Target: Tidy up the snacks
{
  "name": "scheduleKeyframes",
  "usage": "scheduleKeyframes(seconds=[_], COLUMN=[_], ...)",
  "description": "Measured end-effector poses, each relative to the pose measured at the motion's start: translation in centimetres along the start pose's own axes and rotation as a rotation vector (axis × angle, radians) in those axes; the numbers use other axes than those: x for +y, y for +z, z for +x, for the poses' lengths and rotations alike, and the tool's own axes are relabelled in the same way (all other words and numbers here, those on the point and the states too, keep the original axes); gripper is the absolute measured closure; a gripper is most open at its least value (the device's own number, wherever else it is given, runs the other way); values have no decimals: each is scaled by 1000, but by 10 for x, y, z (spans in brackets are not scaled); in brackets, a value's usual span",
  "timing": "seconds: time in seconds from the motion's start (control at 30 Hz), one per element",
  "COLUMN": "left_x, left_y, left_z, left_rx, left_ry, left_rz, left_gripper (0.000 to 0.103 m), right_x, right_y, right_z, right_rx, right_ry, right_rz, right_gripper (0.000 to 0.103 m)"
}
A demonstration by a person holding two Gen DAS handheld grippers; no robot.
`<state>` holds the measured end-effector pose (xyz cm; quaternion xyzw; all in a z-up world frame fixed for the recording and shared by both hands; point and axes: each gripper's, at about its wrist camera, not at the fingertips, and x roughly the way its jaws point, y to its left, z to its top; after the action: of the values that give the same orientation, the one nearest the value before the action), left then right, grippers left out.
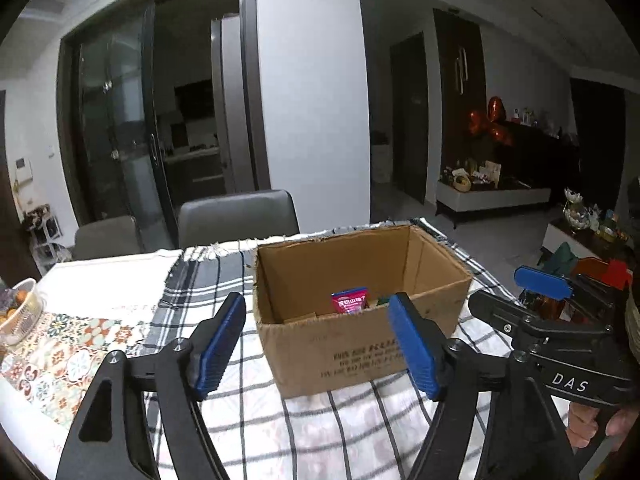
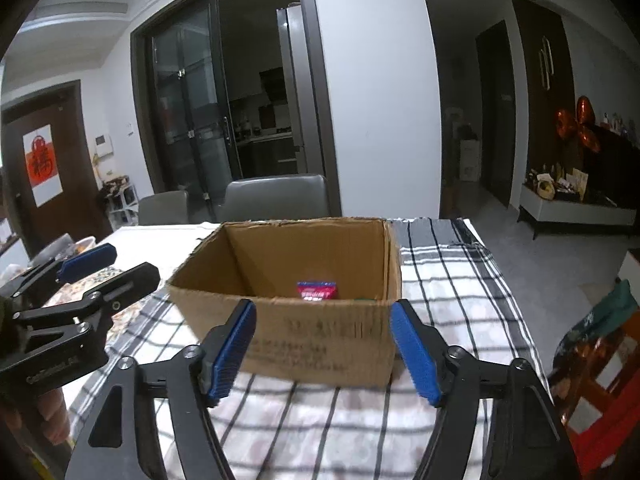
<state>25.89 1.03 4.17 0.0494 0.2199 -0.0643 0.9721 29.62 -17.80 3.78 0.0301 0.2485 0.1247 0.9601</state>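
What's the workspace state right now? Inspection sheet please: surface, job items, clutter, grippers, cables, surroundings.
Surface: table under a plaid cloth, with a patterned mat to the left.
Job's things: open cardboard box on the cloth; a pink snack packet inside, something green beside it, too hidden to identify.
Clutter: bowl at the table's left edge; bags on the right, off the cloth.
Grippers: left gripper open, nothing between the pads; right gripper open, nothing between the pads; both point at the box.
Cables: nothing seen.
Surroundings: two grey chairs behind the table, glass sliding doors, sideboard with red balloons.
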Motion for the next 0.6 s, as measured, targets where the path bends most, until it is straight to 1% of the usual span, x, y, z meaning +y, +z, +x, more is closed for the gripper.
scheduleKeyframes(seconds=[0.07,0.13,0.2,0.23,0.3,0.4,0.47,0.53,0.6], left_x=[-3,-4,-6,-7,-8,-9,-10,-8,-8], left_y=[-4,-8,-12,-14,-18,-24,-28,-34,-39], left_z=[-17,-33,-49,-57,-71,-89,-101,-114,-126], left_rx=[-15,-28,-42,-49,-60,-68,-72,-71,-71], left_ry=[21,27,40,48,52,51,46,49,50], left_rz=[12,19,22,21,21,17,13,0,-15], left_gripper=[21,19,14,13,12,9,7,6,1], right_x=[2,7,10,11,14,20,24,29,32], right_y=[-3,-7,-9,-10,-15,-22,-26,-32,-36], right_z=[-14,-28,-41,-49,-67,-87,-100,-112,-122], right_rx=[-11,-24,-35,-46,-65,-69,-70,-77,-84], right_ry=[0,-2,-13,-20,-35,-27,-25,-28,-30], right_rz=[6,6,1,2,1,2,-2,-9,-14], right_gripper=[29,28,24,19,18,17,12,12,12])
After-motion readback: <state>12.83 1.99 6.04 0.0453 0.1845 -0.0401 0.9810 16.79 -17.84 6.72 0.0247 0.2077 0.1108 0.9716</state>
